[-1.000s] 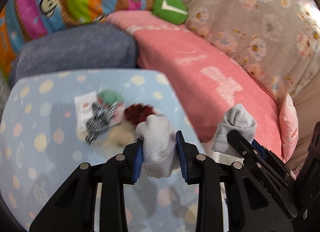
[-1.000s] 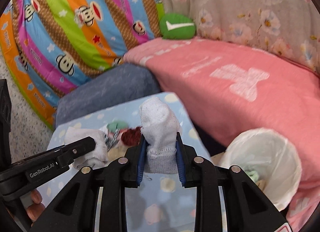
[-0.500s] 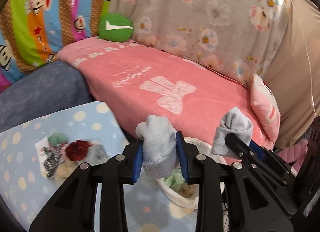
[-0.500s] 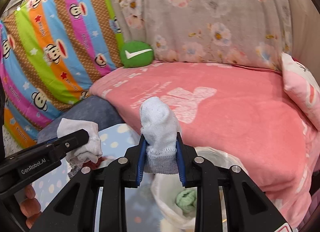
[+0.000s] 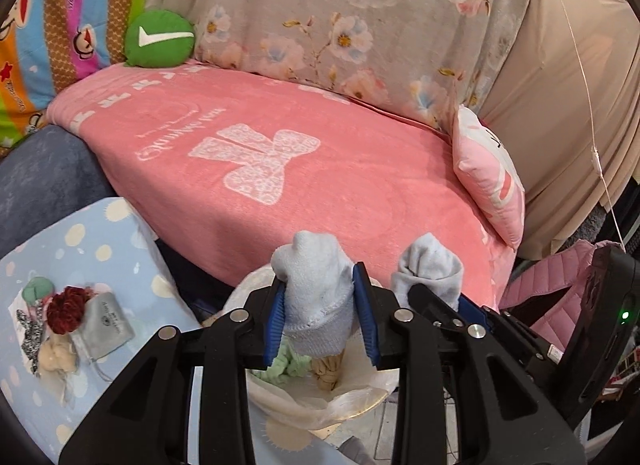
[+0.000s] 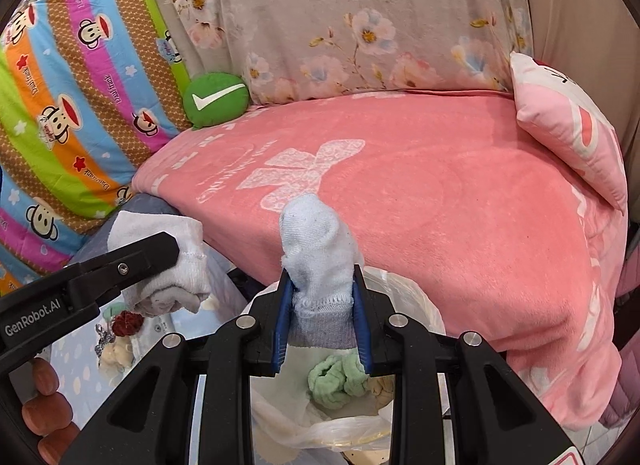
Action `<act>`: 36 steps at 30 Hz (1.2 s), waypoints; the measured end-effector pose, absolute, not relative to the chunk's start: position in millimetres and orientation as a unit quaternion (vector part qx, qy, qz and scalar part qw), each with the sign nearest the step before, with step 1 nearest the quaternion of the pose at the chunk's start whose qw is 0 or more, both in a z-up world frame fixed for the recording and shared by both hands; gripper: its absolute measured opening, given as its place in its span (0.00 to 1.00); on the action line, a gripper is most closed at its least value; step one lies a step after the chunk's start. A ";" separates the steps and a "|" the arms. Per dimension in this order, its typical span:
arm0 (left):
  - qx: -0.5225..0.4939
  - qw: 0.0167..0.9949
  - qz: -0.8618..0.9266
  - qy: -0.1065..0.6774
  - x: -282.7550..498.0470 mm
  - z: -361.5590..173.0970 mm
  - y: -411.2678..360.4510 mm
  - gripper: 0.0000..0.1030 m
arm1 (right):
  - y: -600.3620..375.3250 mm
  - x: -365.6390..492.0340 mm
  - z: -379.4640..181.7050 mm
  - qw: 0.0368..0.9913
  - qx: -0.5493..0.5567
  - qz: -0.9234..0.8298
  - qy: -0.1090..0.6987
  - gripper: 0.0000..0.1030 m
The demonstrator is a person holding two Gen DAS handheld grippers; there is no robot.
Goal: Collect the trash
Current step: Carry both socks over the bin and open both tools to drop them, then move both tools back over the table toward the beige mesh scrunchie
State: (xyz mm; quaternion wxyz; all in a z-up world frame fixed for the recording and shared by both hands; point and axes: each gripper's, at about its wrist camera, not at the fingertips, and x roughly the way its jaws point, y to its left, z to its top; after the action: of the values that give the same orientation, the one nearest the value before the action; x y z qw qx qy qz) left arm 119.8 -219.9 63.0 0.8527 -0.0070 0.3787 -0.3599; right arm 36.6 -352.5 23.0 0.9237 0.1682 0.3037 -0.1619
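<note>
— Pale-blue sock [image 5: 316, 297] clamped between the blue pads of the left tool [image 5: 319, 313], toe poking up, right over the white-lined bin [image 5: 352, 401].
— And the right tool [image 6: 322, 317]?
— Clenched on a second pale sock [image 6: 316, 261], cuff down, above the same bin, just over a green rolled cloth [image 6: 340, 379] inside.
— Anything left on the table [image 5: 100, 249]?
— Small heap at its left part: dark-red pompom [image 5: 66, 309], grey pouch [image 5: 105, 323], cream scrap, patterned bit. Well apart from both tools.
— Behind?
— Pink blanket [image 5: 320, 169] on the sofa, green round cushion [image 5: 159, 39] at its far corner.
</note>
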 end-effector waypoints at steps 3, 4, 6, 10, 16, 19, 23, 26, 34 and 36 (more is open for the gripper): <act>-0.018 0.852 -0.364 0.376 121.5 58.6 -222.3 0.42 | -356.0 39.6 17.8 0.922 0.168 -0.166 0.306 0.35; -0.021 0.855 -0.357 0.375 122.4 57.1 -221.6 0.50 | -356.4 40.7 16.5 0.922 0.166 -0.170 0.306 0.48; -0.025 0.871 -0.327 0.367 123.2 55.8 -217.8 0.72 | -356.0 39.6 15.5 0.922 0.161 -0.179 0.303 0.62; -0.017 0.879 -0.295 0.375 129.8 49.8 -207.2 0.73 | -354.5 39.5 14.2 0.920 0.161 -0.182 0.306 0.66; -0.034 0.886 -0.260 0.383 137.3 44.5 -183.4 0.74 | -340.9 41.6 16.4 0.923 0.163 -0.168 0.307 0.70; -0.036 0.891 -0.245 0.380 139.3 46.6 -172.0 0.74 | -332.8 43.0 17.7 0.924 0.158 -0.161 0.307 0.70; -0.045 0.895 -0.234 0.377 140.5 49.6 -154.4 0.74 | -320.1 45.2 19.3 0.926 0.158 -0.149 0.310 0.70; -0.051 0.899 -0.223 0.374 140.8 51.0 -141.1 0.74 | -309.8 47.6 21.1 0.928 0.151 -0.140 0.312 0.70; -0.069 0.901 -0.202 0.378 141.8 47.3 -107.8 0.74 | -276.6 56.7 25.9 0.932 0.137 -0.114 0.317 0.71; -0.071 0.902 -0.193 0.379 142.5 45.8 -97.8 0.74 | -267.8 59.2 26.5 0.932 0.133 -0.107 0.319 0.71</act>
State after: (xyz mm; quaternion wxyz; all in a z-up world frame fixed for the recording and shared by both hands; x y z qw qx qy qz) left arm 142.5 -97.8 45.8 0.9021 -0.0711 0.3794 -0.1930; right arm 59.2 -267.8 26.5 0.9323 0.1328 0.3189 -0.1072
